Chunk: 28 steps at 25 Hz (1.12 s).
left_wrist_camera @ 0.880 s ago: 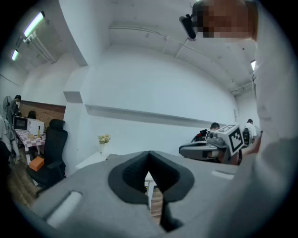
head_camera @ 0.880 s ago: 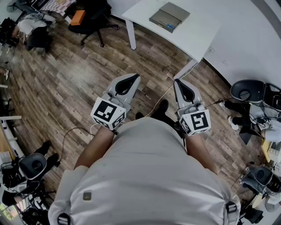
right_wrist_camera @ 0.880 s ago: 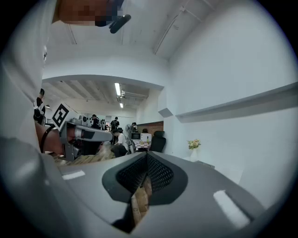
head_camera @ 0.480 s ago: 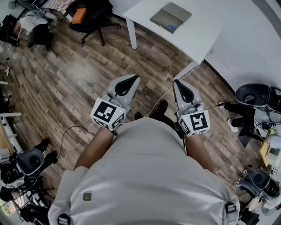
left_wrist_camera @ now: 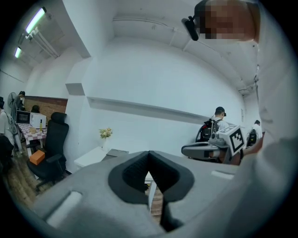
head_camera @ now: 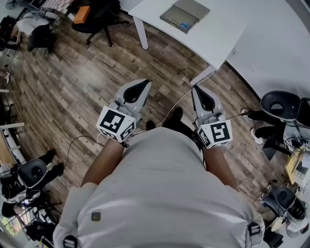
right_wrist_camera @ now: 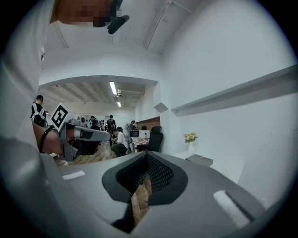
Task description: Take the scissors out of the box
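At waist height: left gripper (head_camera: 139,85) and right gripper (head_camera: 198,90) are held side by side in front of the person's pale shirt (head_camera: 164,189), both pointing toward 12 o'clock in the head view, close to level.
Left jaws: clenched, dark pads meeting at the tip, nothing between them in the left gripper view.
Right jaws: clenched tight, pads together, nothing gripped; only floor planks show through the gap under the pads.
Box: flat grey box (head_camera: 185,16) lying on the white table (head_camera: 218,38), between 12 and 1 o'clock from the grippers, well apart from both.
Scissors: cannot be made out in any view; a small blue bit shows at the box's near edge, too small to tell what it is.
Table leg: white leg (head_camera: 141,35) at 12 o'clock from the left gripper.
Flowers: vase of flowers (right_wrist_camera: 190,137) beyond the box, against the wall, in the right gripper view.
Floor: wood planks (head_camera: 63,87); a thin cable (head_camera: 177,104) runs across them between the two grippers.
Chair: black office chair (head_camera: 99,19) at 11 o'clock, an orange item (head_camera: 81,14) just beside it.
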Tool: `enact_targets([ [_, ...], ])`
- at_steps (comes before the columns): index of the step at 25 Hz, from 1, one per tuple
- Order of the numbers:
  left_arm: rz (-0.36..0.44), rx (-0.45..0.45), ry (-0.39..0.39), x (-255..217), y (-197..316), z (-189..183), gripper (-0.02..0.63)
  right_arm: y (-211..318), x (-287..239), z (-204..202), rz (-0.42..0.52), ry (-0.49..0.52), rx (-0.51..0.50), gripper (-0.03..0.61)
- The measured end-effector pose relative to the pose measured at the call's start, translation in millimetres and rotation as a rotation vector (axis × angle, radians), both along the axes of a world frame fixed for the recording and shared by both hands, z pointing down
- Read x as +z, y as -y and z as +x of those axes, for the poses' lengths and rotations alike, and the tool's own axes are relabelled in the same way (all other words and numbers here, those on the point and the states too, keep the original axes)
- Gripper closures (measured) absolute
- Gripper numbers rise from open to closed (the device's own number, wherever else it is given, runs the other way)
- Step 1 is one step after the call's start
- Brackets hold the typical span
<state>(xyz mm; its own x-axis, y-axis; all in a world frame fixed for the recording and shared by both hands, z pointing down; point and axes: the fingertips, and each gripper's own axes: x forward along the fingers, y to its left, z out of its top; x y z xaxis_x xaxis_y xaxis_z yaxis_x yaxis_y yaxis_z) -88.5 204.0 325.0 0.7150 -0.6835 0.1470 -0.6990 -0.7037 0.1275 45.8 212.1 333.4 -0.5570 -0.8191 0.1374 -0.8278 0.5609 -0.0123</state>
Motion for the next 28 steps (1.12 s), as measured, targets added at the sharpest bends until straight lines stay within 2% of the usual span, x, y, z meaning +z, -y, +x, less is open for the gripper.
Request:
enact_targets([
  [16,-0.001,0.002,0.043,3.5,108.3,123.8,0.614,96.5,10.3,131.1,-0.032,0.020,-0.005,0.568],
  [21,-0.012,0.001,0.052,6.4,123.3,144.1,0.612,114.5,16.3,151.3,-0.045,0.027,-0.013,0.568],
  [28,-0.021,0.010,0.051,8.0,144.5,151.4,0.612,135.0,19.1,155.0,-0.061,0.031,-0.017,0.568],
])
